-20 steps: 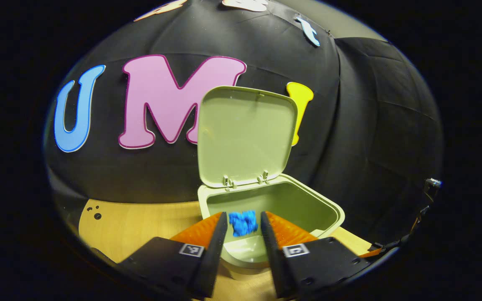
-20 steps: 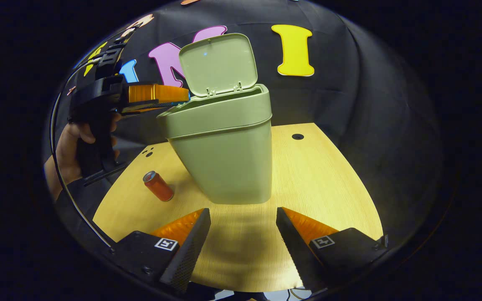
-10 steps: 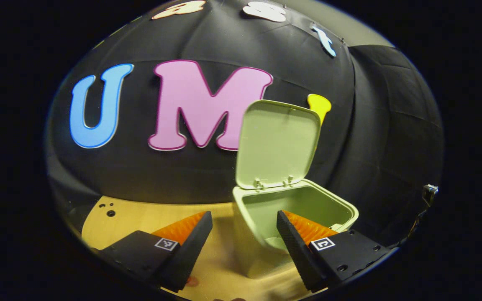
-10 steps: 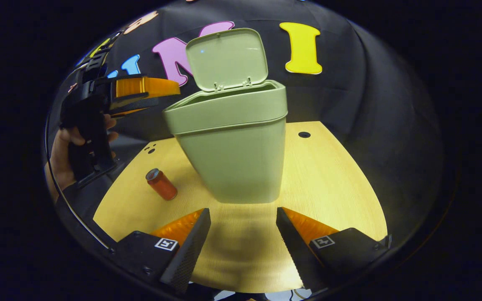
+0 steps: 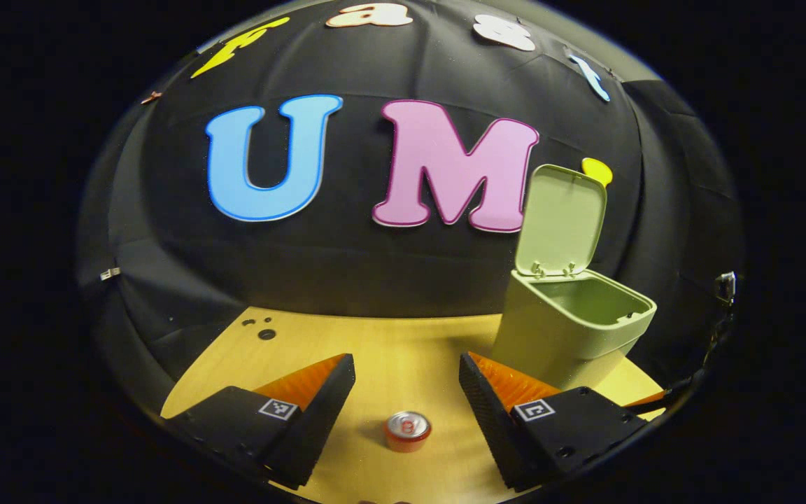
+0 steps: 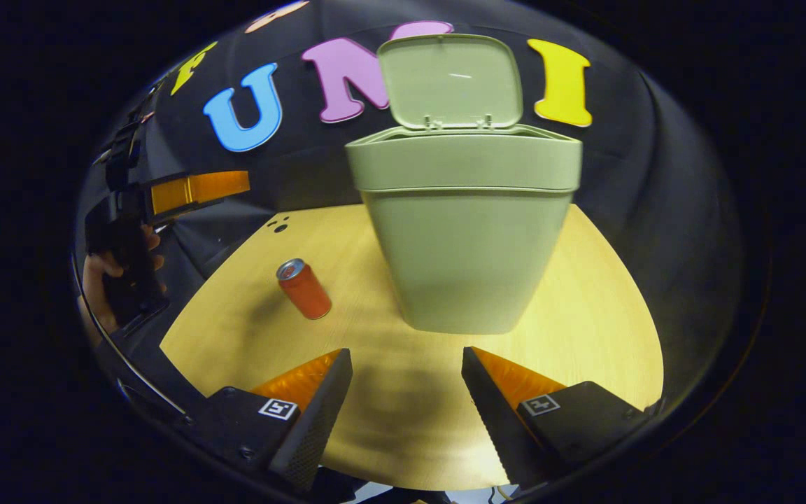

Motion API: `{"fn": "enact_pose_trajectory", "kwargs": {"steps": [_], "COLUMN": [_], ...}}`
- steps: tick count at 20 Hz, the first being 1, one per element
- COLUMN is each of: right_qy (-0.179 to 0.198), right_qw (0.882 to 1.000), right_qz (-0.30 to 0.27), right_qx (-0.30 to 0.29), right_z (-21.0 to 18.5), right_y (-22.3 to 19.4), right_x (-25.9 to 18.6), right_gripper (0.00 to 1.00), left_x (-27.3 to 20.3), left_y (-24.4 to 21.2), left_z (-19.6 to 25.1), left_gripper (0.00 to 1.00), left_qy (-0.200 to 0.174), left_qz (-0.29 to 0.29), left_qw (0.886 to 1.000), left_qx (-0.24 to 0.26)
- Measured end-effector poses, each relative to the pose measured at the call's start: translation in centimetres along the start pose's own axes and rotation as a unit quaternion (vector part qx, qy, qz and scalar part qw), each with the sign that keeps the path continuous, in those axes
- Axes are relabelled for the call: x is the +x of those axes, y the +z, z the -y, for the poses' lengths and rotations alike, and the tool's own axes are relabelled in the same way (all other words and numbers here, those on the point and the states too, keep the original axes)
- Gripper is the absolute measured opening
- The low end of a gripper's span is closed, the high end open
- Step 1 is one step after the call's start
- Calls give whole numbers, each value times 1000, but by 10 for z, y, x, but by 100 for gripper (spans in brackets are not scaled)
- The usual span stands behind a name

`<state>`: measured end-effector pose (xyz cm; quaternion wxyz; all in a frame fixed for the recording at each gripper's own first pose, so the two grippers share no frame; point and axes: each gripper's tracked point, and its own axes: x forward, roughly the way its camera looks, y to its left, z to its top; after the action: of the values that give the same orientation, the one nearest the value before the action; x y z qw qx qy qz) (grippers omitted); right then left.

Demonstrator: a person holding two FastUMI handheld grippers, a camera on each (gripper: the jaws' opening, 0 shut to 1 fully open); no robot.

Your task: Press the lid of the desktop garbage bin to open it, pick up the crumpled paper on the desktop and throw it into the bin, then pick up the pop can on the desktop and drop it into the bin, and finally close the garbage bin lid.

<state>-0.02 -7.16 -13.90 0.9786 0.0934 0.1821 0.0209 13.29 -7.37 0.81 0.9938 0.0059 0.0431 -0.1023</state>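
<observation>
The pale green plastic desktop garbage bin (image 6: 469,231) stands upright on the light wooden table (image 6: 585,308), its hinged green lid (image 6: 452,80) raised upright at the back edge and the mouth open. In the left gripper view the same bin (image 5: 564,332) sits toward the right, with the lid (image 5: 560,220) standing up behind the rim; the inside that shows is bare green wall, and the bottom of it is hidden.

The red pop can with a silver top (image 6: 303,288) stands on the table, leaning slightly in the fisheye picture, well to the left of the bin and apart from it. In the left gripper view the can (image 5: 407,430) lies low in the frame, seen from above its silver top, between the two fingers of the left tool (image 5: 406,392) but touching neither.

The left tool has its fingers spread wide and holds nothing; it hovers above the table with the can below the gap. In the right gripper view this tool (image 6: 193,192) shows at the far left, held by a hand (image 6: 105,280) gripping its dark handle.

The right tool (image 6: 406,392) also has its fingers spread apart, with nothing between them, above bare table in front of the bin.

A few small dark holes (image 6: 278,225) mark the table near its far left edge.
</observation>
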Motion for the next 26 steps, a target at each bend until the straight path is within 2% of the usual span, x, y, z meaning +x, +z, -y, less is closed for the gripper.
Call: {"fn": "enact_pose_trajectory", "kwargs": {"steps": [8, 16, 26], "right_qy": [44, 78, 84], "right_qw": [999, 993, 991], "right_qz": [-10, -21, -42], "right_qx": [-31, -81, -95], "right_z": [-70, -130, -160], "right_y": [0, 3, 7], "right_x": [50, 101, 162], "right_gripper": [99, 99, 99], "left_x": [-54, -100, -138], "left_y": [-48, -88, -119], "left_z": [-78, -134, -190], "left_gripper": [96, 96, 96], "left_qy": [58, 109, 170], "left_qz": [-40, -71, -103], "left_qw": [997, 990, 978], "left_qx": [-14, -46, -70]}}
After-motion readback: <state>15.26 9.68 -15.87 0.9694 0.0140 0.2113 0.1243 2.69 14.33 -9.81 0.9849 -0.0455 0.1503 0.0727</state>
